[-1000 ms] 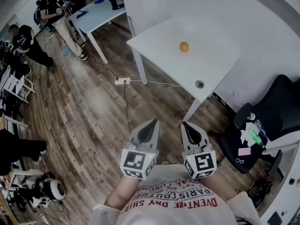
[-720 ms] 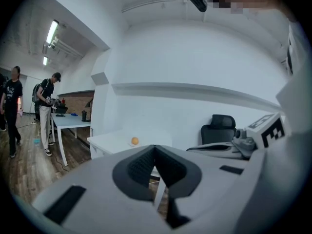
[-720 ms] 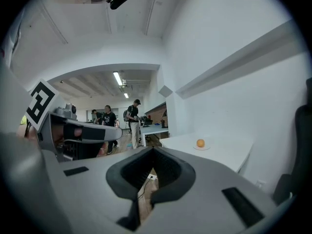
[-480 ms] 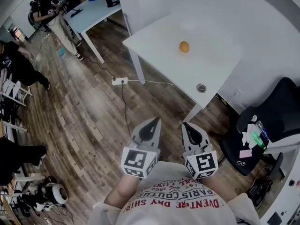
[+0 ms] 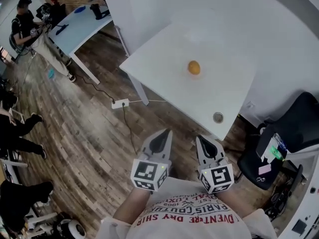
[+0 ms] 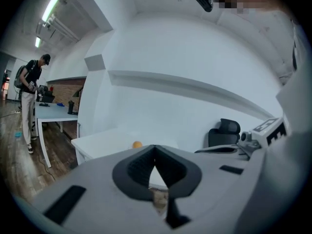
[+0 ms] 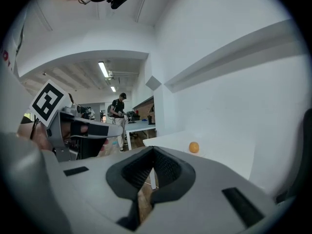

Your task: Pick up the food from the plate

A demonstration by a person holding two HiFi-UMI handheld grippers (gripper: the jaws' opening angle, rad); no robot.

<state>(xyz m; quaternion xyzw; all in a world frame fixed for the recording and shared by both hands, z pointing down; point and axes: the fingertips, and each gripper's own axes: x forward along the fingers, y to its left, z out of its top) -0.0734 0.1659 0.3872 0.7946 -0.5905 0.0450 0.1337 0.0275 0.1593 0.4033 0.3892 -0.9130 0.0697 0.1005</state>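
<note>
- Food (image 5: 194, 67), a small round orange thing, sits on the white table (image 5: 159, 59), roughly mid-top and well apart from both grippers.
- I cannot make out a plate under it; it is white on white there.
- Left gripper (image 5: 161, 135) hangs low in front of the person's chest, over the wood floor (image 5: 89, 133) and short of the table's near edge. I see its jaws closed tip to tip, with nothing between them.
- Right gripper (image 5: 204, 140) is just beside the left one, level with it and pointing the same way, towards the table. Its jaws also meet at the tips and hold nothing.
- From the head view the food lies ahead of both grippers, past the table edge, closer to the right gripper's line than to the left's.
- In the left gripper view the food shows just up and left of the jaw tips; in the right gripper view it sits up and to the right of them.
- A round hole (image 5: 218, 117) in the tabletop lies near the edge, between the right gripper and the food.
- A power strip (image 5: 118, 104) lies on the floor beside a table leg.
- A black chair (image 5: 299, 118) stands to the right of the table.
- People (image 5: 30, 29) stand by a second table (image 5: 77, 26) at far left.
</note>
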